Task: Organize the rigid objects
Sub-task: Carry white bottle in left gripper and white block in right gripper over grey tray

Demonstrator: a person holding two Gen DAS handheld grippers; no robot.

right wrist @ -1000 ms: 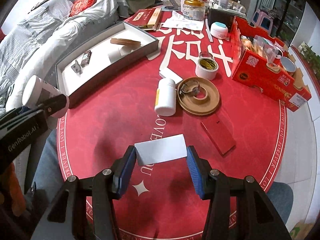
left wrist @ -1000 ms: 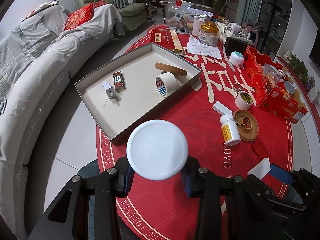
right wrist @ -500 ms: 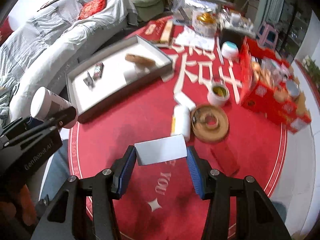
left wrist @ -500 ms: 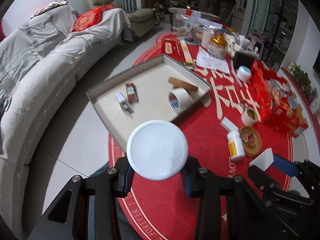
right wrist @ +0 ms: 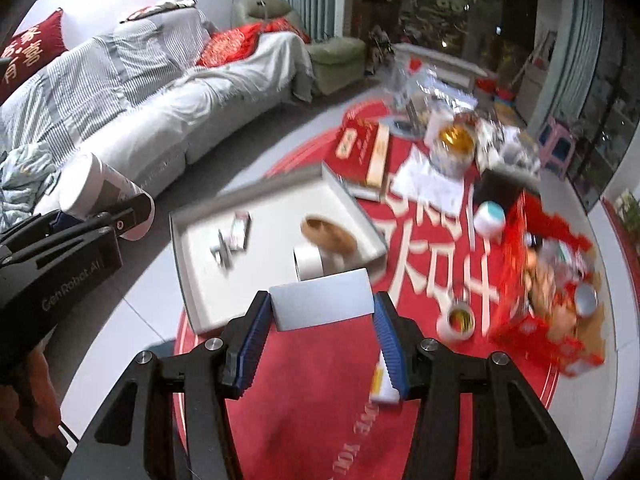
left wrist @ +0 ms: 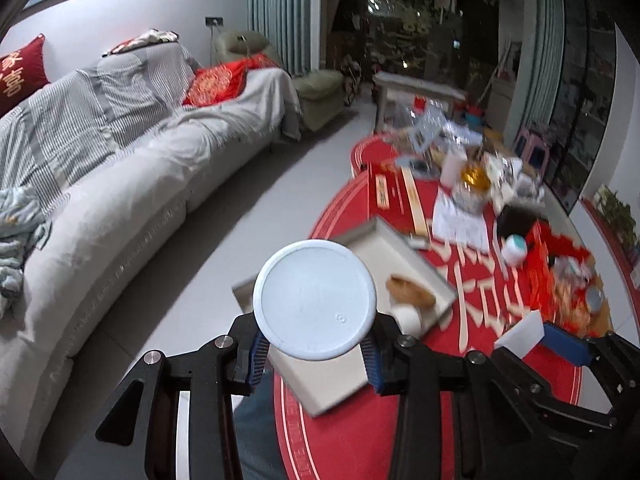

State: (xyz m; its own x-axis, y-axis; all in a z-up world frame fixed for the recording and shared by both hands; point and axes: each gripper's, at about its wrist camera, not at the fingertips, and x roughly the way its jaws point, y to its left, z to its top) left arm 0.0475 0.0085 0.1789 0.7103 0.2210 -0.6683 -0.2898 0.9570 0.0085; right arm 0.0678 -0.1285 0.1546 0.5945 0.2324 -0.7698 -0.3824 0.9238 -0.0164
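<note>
Right wrist view: red round table (right wrist: 312,420), grey tray (right wrist: 192,276) on its left edge holding tape roll (right wrist: 308,262) and wooden piece (right wrist: 328,234). Right gripper (right wrist: 322,320) clamps white flat box (right wrist: 322,304) above the table. Left gripper (left wrist: 314,346) clamps white bottle (left wrist: 314,300), raised over the tray's near end.
</note>
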